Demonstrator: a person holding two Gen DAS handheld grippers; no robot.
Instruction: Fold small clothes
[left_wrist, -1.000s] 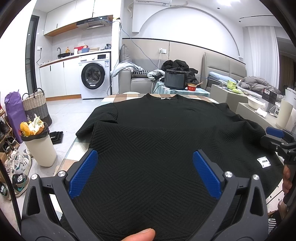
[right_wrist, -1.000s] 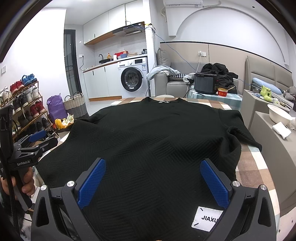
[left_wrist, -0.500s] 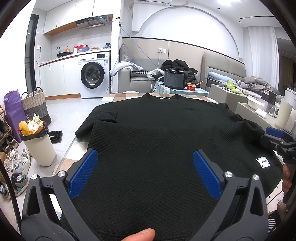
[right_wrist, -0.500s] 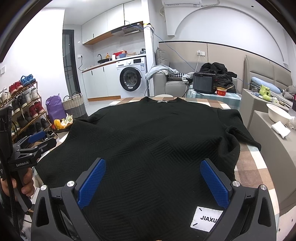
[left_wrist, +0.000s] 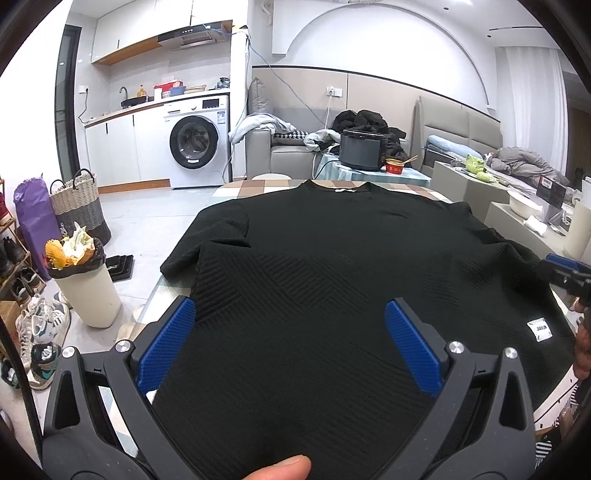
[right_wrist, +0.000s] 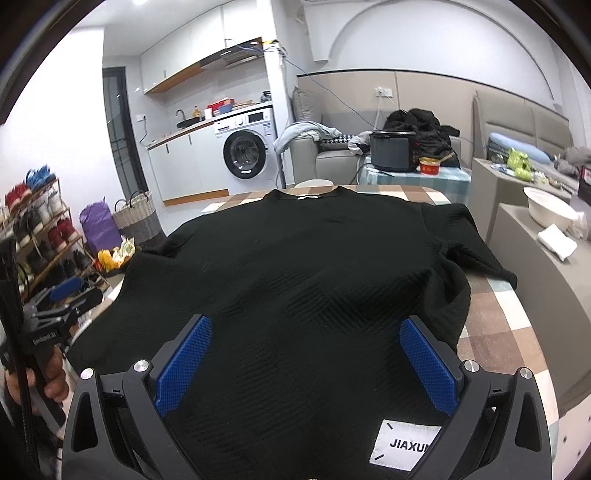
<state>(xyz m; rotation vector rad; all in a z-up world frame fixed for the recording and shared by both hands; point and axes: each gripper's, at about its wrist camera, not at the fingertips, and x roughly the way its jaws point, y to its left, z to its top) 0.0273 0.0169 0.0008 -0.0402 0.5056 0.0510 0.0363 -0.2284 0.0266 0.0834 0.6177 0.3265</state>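
A black textured short-sleeved top (left_wrist: 332, 266) lies flat on a checked table (right_wrist: 498, 314), collar at the far end; it also shows in the right wrist view (right_wrist: 314, 266). A white JIAXU label (right_wrist: 404, 446) sits at its near right hem. My left gripper (left_wrist: 291, 332) is open, hovering over the near left part of the hem. My right gripper (right_wrist: 304, 350) is open over the near right part, just behind the label. Each gripper shows at the other view's edge: the right one (left_wrist: 569, 271), the left one (right_wrist: 59, 299).
A bin with rubbish (left_wrist: 86, 280), shoes and a shoe rack (right_wrist: 37, 229) stand left of the table. Low grey cabinets with a white bowl (right_wrist: 550, 210) are on the right. A side table with a black cooker (left_wrist: 364, 149) and sofas stand beyond.
Both grippers have shifted forward a little over the top. The right side of the top now looks slightly bunched. Both stay open.
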